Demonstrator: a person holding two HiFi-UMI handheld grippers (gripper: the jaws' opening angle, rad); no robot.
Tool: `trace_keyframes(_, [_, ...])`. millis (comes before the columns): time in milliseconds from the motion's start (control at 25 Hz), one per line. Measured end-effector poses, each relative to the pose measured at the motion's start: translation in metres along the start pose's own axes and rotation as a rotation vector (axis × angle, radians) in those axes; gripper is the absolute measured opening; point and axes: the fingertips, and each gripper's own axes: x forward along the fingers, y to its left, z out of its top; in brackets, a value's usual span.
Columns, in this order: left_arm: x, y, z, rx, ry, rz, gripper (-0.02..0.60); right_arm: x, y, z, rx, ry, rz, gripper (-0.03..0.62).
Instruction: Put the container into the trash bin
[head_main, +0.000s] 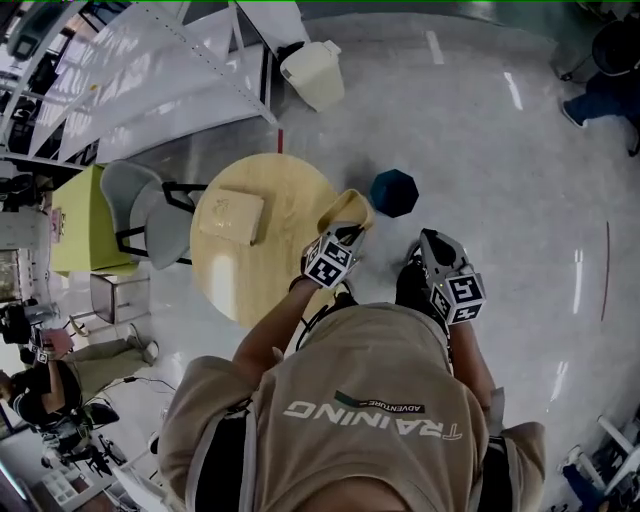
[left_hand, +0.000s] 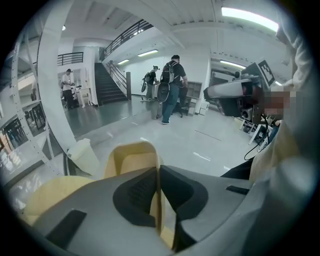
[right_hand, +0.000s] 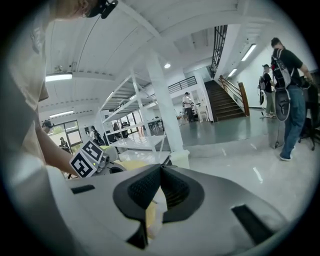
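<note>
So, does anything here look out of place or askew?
Only the pale yellow open container: the left gripper pinches its thin wall between its fingers, so it hangs tilted by the round wooden table's edge. Nothing looks spilled or broken.

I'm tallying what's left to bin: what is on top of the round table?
One flat beige box lies on the round table. The left gripper holds a beige container at its right edge. The person's arm covers the near edge.
</note>
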Motion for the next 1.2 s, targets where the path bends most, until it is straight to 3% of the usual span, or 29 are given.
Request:
trace_keyframes(240, [0.069,-0.011,0.071,-0.020,0.011,0.042,0.025,0.014,-0.107,0.023,-0.038,0.019,0.058,0.003])
trace_keyframes(440, [0.113,-0.028,0.112,0.042,0.046,0.042,0.025,0.025,-0.155,0.037,-0.050,0.043,0.133,0.003])
trace_keyframes(600, [0.146,-0.036,0.128,0.038,0.068,0.017,0.025,0.036,-0.184,0.037,-0.061,0.067,0.151,0.003])
trace_keyframes(920, [0.200,-0.032,0.116,0.001,0.133,-0.041,0.025,0.045,-0.210,0.006,-0.016,0.136,0.130,0.003])
trace_keyframes(1200, [0.275,0.008,0.054,-0.125,0.186,-0.074,0.025,0.070,-0.224,-0.056,0.025,0.254,0.115,0.003])
